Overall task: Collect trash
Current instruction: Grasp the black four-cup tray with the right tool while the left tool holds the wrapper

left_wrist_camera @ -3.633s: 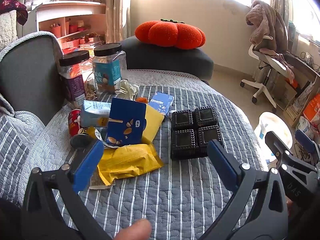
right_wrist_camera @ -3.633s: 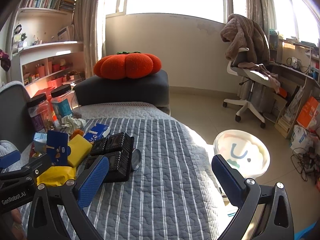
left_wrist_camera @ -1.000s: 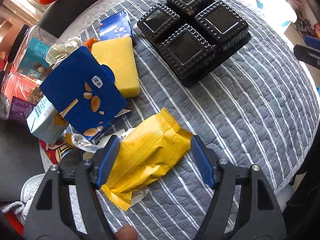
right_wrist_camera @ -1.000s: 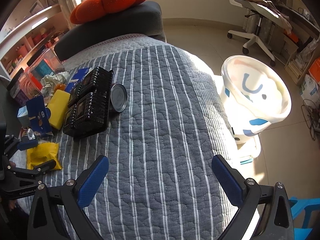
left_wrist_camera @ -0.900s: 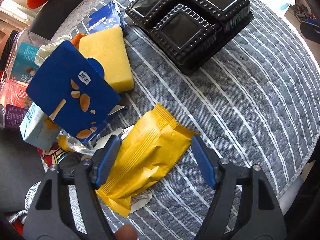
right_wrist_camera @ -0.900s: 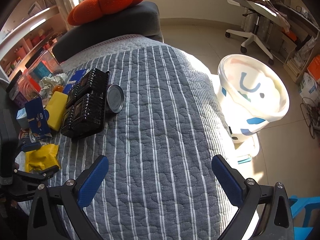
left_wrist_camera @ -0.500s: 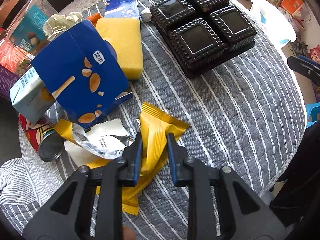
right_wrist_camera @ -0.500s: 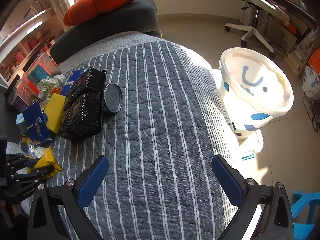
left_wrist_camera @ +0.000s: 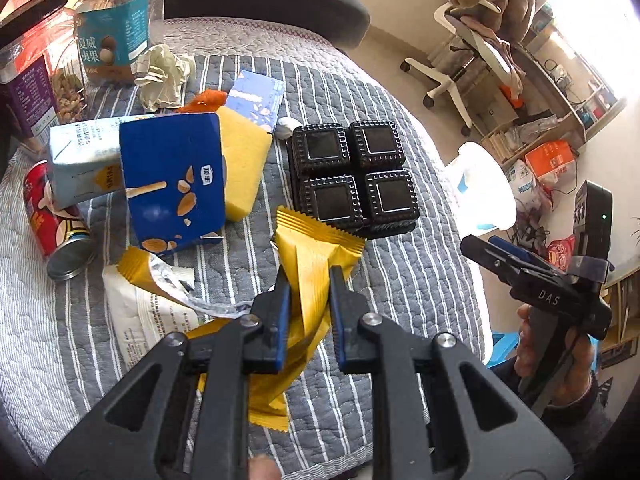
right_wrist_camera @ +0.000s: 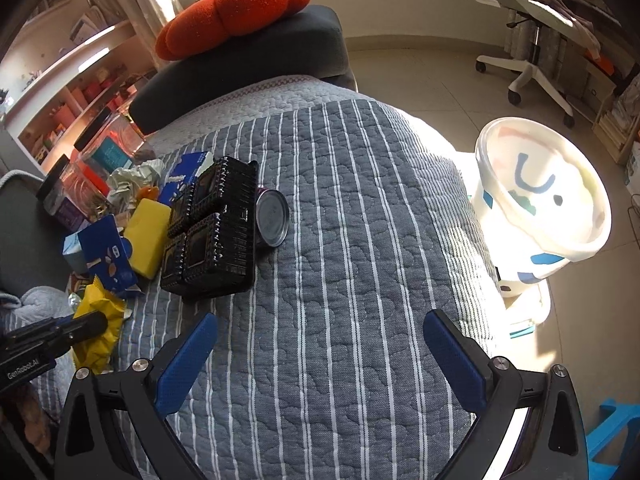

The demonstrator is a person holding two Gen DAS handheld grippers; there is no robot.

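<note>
Clutter: blue snack box point(left_wrist_camera: 174, 184), yellow sponge point(left_wrist_camera: 244, 164) and black tray point(left_wrist_camera: 352, 178) lie just beyond the wrapper on the striped quilt point(left_wrist_camera: 400, 280).
Left gripper point(left_wrist_camera: 306, 284): jaws just closing, now pinching the yellow wrapper point(left_wrist_camera: 314, 254), lifted near the quilt's near-left edge.
Right gripper point(right_wrist_camera: 320, 344): fingers spread, nothing between.
Bin point(right_wrist_camera: 544, 196): white, on the floor right of the quilt; contents unclear.

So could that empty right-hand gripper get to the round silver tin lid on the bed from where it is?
Probably yes. The right gripper is open and holds nothing, and only bare striped quilt lies between it and the tin lid. The black tray sits right beside the lid, though.
</note>
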